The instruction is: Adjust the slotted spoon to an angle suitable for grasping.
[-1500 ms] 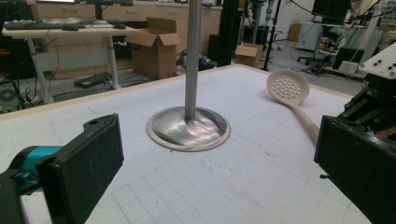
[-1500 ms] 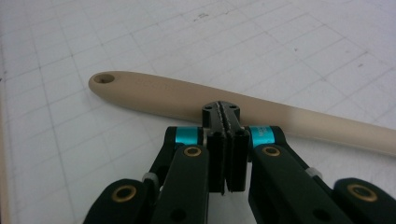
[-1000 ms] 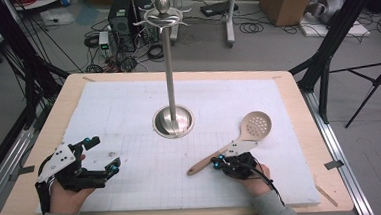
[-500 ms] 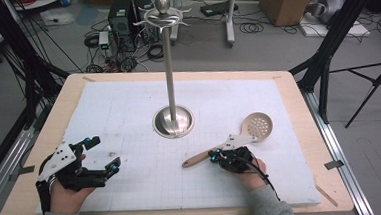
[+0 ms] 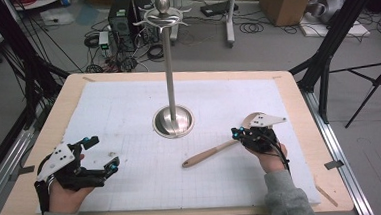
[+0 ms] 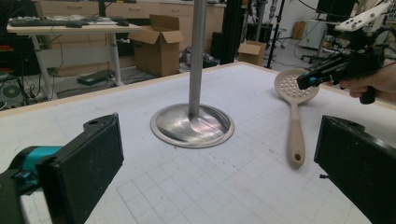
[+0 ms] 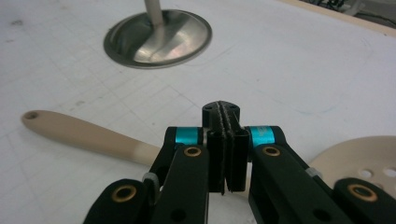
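A beige slotted spoon (image 5: 206, 155) lies on the white mat, handle end pointing toward the person's left, its bowl under my right gripper's grey plate. My right gripper (image 5: 236, 132) hovers over the spoon's neck. In the right gripper view its pads (image 7: 218, 122) are pressed together with nothing between them, and the spoon (image 7: 84, 133) passes beneath the fingers. The left gripper view shows the spoon (image 6: 294, 135) with the right gripper (image 6: 303, 83) at its perforated bowl. My left gripper (image 5: 101, 153) rests open at the near left, its jaws wide apart and empty.
A tall steel stand (image 5: 173, 121) with a round base and hooked top rises from the middle of the mat (image 5: 128, 106); its base (image 6: 192, 125) lies between the two grippers. The wooden table edge (image 5: 298, 101) frames the mat. Boxes, cables and tripods crowd the floor beyond.
My right gripper moved away from the person and to the right, rising a little, and now covers the spoon's bowl. The spoon's handle end shifted slightly. The left gripper stayed put.
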Motion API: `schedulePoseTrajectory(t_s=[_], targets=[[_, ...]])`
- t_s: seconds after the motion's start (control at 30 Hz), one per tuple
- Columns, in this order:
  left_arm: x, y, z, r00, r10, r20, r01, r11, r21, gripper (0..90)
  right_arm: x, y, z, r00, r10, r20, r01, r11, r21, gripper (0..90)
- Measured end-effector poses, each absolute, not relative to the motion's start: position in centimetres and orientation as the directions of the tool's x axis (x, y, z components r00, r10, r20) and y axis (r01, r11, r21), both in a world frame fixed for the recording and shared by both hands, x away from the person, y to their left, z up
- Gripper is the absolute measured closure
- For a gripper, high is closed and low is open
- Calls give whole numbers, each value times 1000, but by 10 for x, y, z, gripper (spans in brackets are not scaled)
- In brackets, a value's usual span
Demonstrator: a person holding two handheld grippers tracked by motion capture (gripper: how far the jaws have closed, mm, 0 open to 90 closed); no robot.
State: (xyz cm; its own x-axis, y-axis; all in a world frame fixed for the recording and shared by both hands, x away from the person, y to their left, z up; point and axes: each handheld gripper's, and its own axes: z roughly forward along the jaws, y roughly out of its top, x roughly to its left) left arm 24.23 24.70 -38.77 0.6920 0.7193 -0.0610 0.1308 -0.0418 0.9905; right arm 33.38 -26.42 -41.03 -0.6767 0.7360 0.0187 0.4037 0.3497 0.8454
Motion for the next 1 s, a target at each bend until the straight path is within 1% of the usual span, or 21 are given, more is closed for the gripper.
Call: schedulePoseTrajectory(t_s=[0.13, 0.37, 0.47, 0.53, 0.67, 0.9, 1.0], targets=[[242, 247, -388, 692, 719, -61, 131, -43, 990, 17, 341, -264, -416, -666, 746, 21, 429, 359, 829, 895], [242, 249, -387, 688, 723, -62, 130, -38, 991, 17, 356, -263, -427, -655, 756, -4, 467, 409, 784, 895], [242, 249, -388, 691, 720, -69, 135, -35, 990, 18, 361, -265, -431, -631, 775, -19, 486, 414, 770, 895], [242, 249, -388, 693, 717, -68, 136, -38, 990, 17, 362, -264, -432, -627, 779, -17, 492, 412, 767, 895], [242, 251, -388, 690, 720, -73, 134, -28, 991, 17, 363, -263, -435, -622, 781, -54, 490, 442, 751, 895], [242, 249, -388, 692, 718, -70, 135, -33, 990, 18, 366, -266, -439, -596, 799, -81, 518, 459, 722, 895], [242, 249, -389, 694, 716, -72, 140, -37, 989, 18, 365, -265, -439, -594, 798, -97, 514, 470, 717, 895]])
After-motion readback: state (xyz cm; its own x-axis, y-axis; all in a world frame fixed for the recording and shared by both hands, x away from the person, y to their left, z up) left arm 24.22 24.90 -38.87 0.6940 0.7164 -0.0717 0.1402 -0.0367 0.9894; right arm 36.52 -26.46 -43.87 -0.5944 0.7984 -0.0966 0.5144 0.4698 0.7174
